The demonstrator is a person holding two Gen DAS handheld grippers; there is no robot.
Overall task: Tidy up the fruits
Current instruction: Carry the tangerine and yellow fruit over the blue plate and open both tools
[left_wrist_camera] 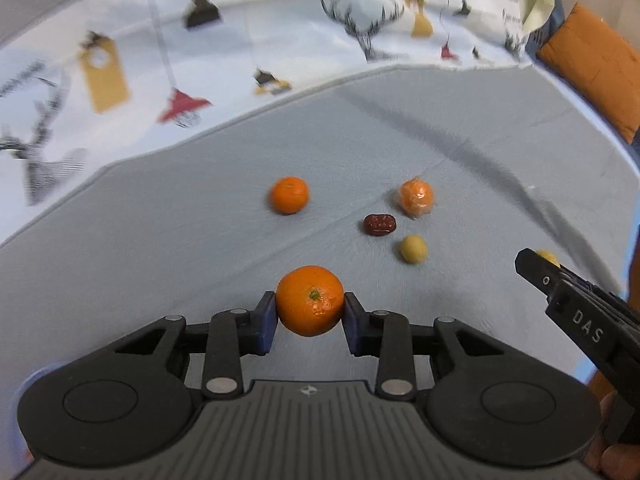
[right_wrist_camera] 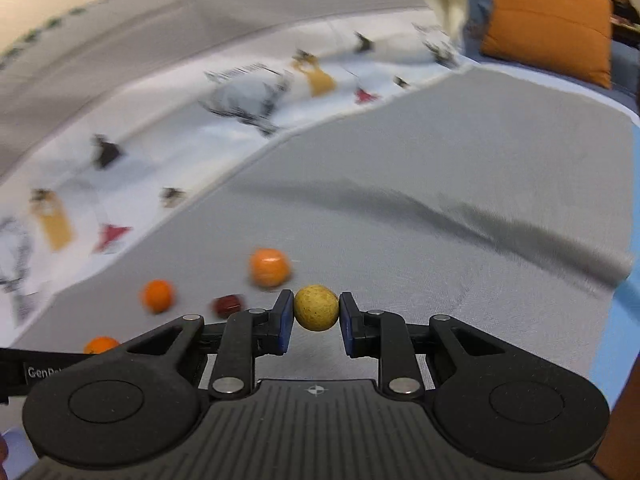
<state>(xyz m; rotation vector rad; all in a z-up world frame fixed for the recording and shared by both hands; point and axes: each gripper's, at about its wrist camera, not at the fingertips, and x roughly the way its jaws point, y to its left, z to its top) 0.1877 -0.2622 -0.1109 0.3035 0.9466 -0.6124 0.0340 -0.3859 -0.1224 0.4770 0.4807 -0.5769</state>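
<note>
While blur smears the far fruit, left gripper (left_wrist_camera: 310, 312) fingers clamp a tangerine (left_wrist_camera: 310, 300), right gripper (right_wrist_camera: 316, 314) fingers a yellow fruit (right_wrist_camera: 316, 307)

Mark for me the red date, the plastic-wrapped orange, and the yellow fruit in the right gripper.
red date (left_wrist_camera: 379, 224), left wrist view, middle of its wrinkled skin.
plastic-wrapped orange (left_wrist_camera: 417, 197), left wrist view, centre of the wrapping.
yellow fruit (right_wrist_camera: 316, 307), right wrist view, middle of its front face.

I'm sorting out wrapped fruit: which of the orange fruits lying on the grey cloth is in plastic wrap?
The right-hand orange fruit, just beyond the dark red date; its film glints, while the left one is bare.
</note>
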